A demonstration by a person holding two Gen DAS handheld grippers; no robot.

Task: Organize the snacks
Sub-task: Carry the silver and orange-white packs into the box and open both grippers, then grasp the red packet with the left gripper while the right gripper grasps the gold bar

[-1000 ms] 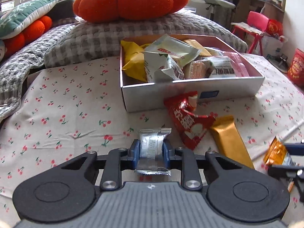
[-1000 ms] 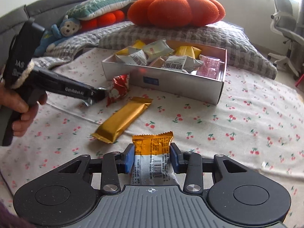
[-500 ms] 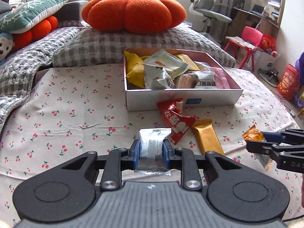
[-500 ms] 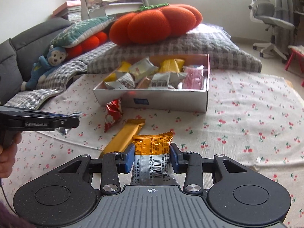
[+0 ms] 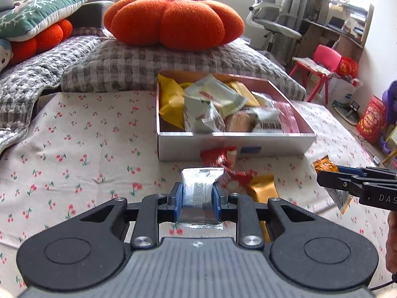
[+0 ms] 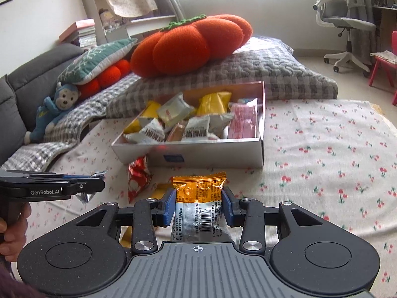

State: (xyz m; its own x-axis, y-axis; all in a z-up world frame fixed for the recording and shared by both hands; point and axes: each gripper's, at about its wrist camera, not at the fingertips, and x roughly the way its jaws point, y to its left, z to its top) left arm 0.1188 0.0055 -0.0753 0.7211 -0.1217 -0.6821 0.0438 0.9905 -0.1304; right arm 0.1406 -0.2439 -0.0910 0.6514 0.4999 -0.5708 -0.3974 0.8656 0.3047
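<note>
A white box [image 5: 223,146] [image 6: 211,152] full of snack packets stands on the cherry-print cloth. My left gripper [image 5: 197,193] is shut on a silver packet [image 5: 199,191], held above the cloth in front of the box. My right gripper [image 6: 198,204] is shut on an orange packet [image 6: 198,193], also held up before the box. A red packet [image 5: 223,159] [image 6: 137,178] and a gold bar [image 5: 263,188] lie on the cloth by the box's front wall. In the left wrist view the right gripper [image 5: 322,173] shows at the right; in the right wrist view the left gripper [image 6: 99,177] shows at the left.
A big orange pumpkin cushion [image 5: 173,19] [image 6: 191,42] sits on a grey checked quilt [image 5: 139,67] behind the box. A blue monkey toy [image 6: 54,111] and pillows lie at the left. An office chair [image 6: 347,22] and a red stool [image 5: 320,62] stand beyond the cloth.
Both grippers have risen and tilted up with their packets still held, and have come a little nearer the box. The snacks on the cloth have not moved.
</note>
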